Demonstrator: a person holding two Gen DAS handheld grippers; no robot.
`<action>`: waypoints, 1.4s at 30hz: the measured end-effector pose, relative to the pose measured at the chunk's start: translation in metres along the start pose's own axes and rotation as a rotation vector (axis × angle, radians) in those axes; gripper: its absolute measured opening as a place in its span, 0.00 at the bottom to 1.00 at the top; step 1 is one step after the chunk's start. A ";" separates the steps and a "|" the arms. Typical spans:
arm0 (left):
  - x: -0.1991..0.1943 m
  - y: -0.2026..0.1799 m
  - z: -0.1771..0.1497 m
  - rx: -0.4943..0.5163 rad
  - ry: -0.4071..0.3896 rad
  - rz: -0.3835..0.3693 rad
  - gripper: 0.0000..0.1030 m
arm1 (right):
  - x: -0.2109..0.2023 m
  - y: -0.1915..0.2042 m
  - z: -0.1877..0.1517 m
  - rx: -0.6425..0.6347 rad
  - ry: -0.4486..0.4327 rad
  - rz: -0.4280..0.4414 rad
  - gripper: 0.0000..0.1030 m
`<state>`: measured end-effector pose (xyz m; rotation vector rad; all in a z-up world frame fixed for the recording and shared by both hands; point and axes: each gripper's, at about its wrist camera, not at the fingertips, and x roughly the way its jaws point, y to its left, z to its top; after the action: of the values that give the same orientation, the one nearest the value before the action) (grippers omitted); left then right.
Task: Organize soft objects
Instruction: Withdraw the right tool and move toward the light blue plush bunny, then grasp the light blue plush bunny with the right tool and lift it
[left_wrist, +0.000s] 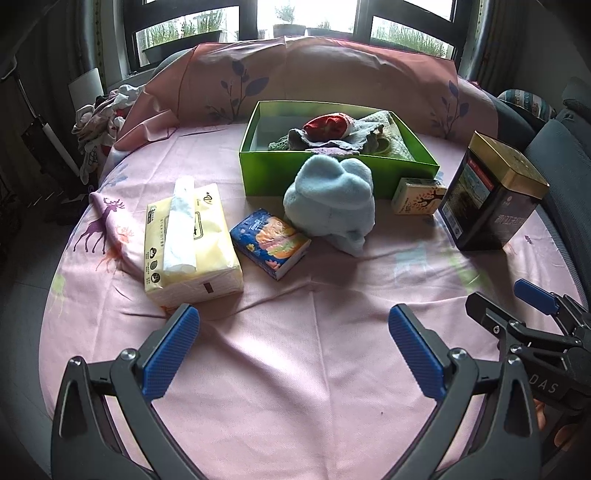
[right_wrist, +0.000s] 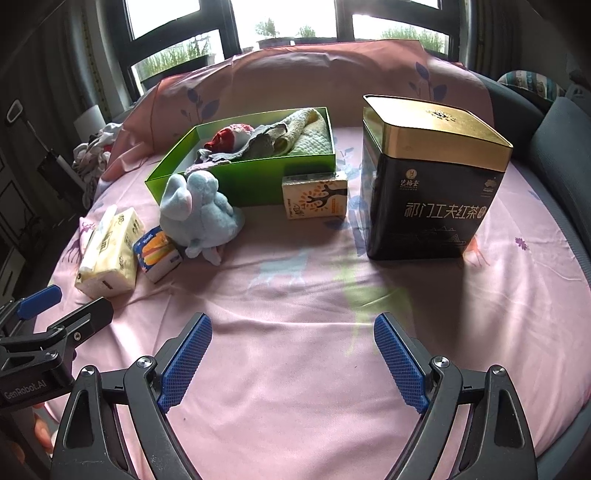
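Pink bedsheet (left_wrist: 295, 350) carries a green box (left_wrist: 317, 173) already holding cloths, a blue plush toy (left_wrist: 330, 199) resting against its front wall; left gripper (left_wrist: 293, 354) and right gripper (right_wrist: 293, 363) hover empty, jaws apart. Likely next: grasping the toy.

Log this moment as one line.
left gripper: open, empty | right gripper: open, empty | blue plush toy: outside, before green box | box: holds cloths

The green box (left_wrist: 314, 177) has its front wall partly hidden by the blue plush (left_wrist: 330, 199); print on the tissue pack (left_wrist: 188, 240) too small to read.
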<state>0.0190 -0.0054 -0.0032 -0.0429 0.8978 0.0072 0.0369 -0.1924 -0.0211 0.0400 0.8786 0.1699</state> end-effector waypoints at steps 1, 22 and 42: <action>0.001 0.001 0.001 0.000 0.000 0.000 0.99 | 0.001 0.001 0.000 0.000 0.001 0.000 0.87; 0.031 0.059 0.023 -0.259 0.054 -0.444 0.99 | 0.035 0.043 -0.002 -0.131 0.008 0.277 0.87; 0.122 0.027 0.110 -0.183 0.129 -0.494 0.86 | 0.120 0.059 0.069 -0.092 -0.028 0.389 0.85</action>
<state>0.1804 0.0243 -0.0304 -0.4388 0.9943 -0.3770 0.1573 -0.1120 -0.0626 0.1275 0.8272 0.5715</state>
